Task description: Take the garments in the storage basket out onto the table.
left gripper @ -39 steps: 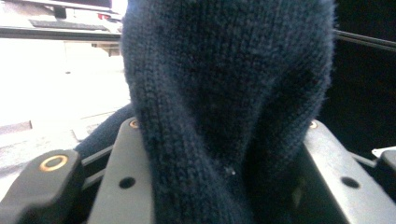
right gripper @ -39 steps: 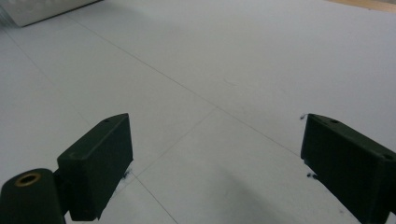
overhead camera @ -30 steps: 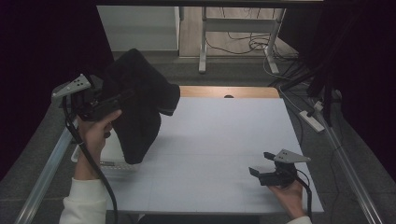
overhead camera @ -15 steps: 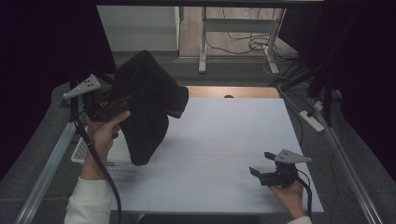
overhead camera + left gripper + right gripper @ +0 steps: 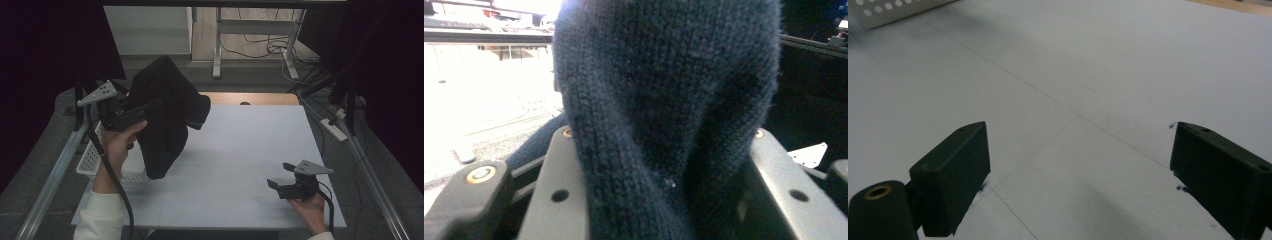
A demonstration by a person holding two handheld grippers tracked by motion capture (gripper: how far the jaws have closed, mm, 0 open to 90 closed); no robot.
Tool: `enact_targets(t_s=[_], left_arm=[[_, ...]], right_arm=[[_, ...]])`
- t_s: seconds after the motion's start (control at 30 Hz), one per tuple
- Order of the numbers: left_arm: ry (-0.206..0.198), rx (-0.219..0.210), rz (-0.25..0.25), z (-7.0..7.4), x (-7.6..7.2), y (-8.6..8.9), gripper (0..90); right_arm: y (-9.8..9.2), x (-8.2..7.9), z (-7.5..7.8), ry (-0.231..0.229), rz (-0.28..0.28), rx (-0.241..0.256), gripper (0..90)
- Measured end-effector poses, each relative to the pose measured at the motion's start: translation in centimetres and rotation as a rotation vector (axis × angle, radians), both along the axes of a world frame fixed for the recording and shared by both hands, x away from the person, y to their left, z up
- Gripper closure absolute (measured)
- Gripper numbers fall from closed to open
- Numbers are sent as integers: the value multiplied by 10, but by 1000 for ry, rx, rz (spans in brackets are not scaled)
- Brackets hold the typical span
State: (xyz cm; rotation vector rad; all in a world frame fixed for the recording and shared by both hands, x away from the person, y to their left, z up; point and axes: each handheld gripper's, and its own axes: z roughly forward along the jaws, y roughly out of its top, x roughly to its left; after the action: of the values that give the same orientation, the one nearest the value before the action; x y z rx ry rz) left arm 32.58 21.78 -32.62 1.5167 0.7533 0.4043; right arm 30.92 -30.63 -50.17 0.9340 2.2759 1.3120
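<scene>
The dark knitted sweater [image 5: 167, 117] hung in the air above the left part of the white table [image 5: 250, 150], and its lower end was over the near corner of the white perforated basket [image 5: 92, 160]. The left gripper [image 5: 147, 107] held it high, with the jaws clamped on a fold of the knit. The left hand [image 5: 120, 145] was raised, and the forearm in a white sleeve [image 5: 100, 215] came up from the bottom edge. In the left gripper view, the sweater [image 5: 664, 115] was dark blue with a fine ribbed knit, bunched thick between the two jaws. Its folds hid its full shape, and I could not tell where a sleeve or the collar was. The right gripper [image 5: 280, 184] rested low at the near right of the table, held by the right hand [image 5: 310, 210], with its jaws wide apart and nothing between them. In the right gripper view, the basket [image 5: 893, 9] was cut off at the top corner.
</scene>
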Motion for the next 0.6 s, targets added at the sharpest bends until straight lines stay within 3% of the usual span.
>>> enact_targets(t_s=[0.6], left_arm=[[5,17,-70,-2,4,-32,612]], right_arm=[[0,0,0,0,-1,0,87]])
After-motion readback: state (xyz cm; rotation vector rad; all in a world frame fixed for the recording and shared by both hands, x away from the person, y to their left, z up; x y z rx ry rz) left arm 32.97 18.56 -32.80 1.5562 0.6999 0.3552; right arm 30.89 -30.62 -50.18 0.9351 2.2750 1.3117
